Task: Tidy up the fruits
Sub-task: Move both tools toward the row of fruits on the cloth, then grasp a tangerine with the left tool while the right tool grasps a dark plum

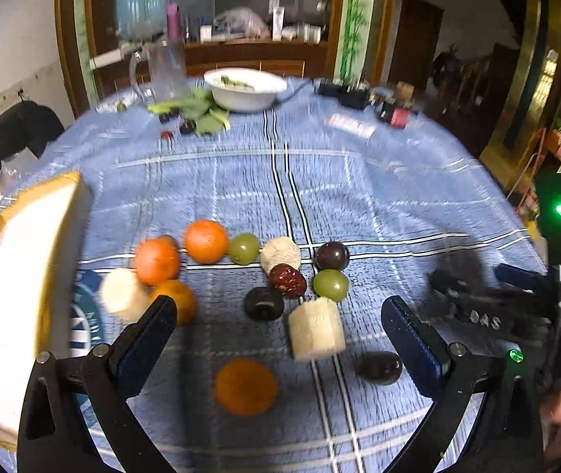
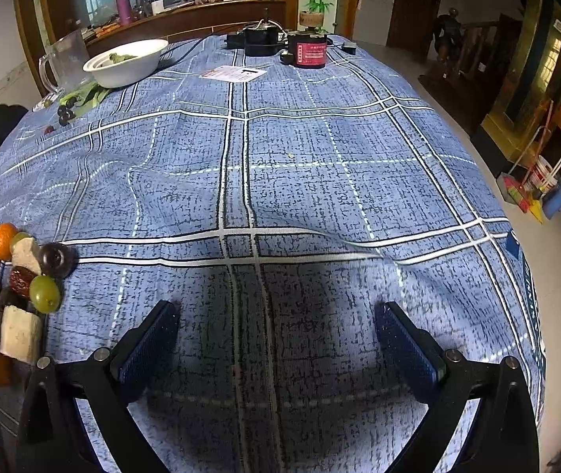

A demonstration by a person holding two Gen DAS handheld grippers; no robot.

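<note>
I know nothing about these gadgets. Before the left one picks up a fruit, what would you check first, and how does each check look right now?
1. Left gripper open: ok, jaws spread wide.
2. Left jaws empty: ok, nothing between them.
3. A fruit lies ahead of it: ok, the white peeled chunk and an orange sit between the fingers' lines.
4. Room around the chunk: not ok, a green grape sits close behind it.
5. Right gripper out of the way: ok, open over bare tablecloth.
6. Picture sharp enough to aim: not ok, left view is blurred.

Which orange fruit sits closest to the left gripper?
The lone orange, lying between the open left gripper jaws, apart from the three clustered farther left.
</note>
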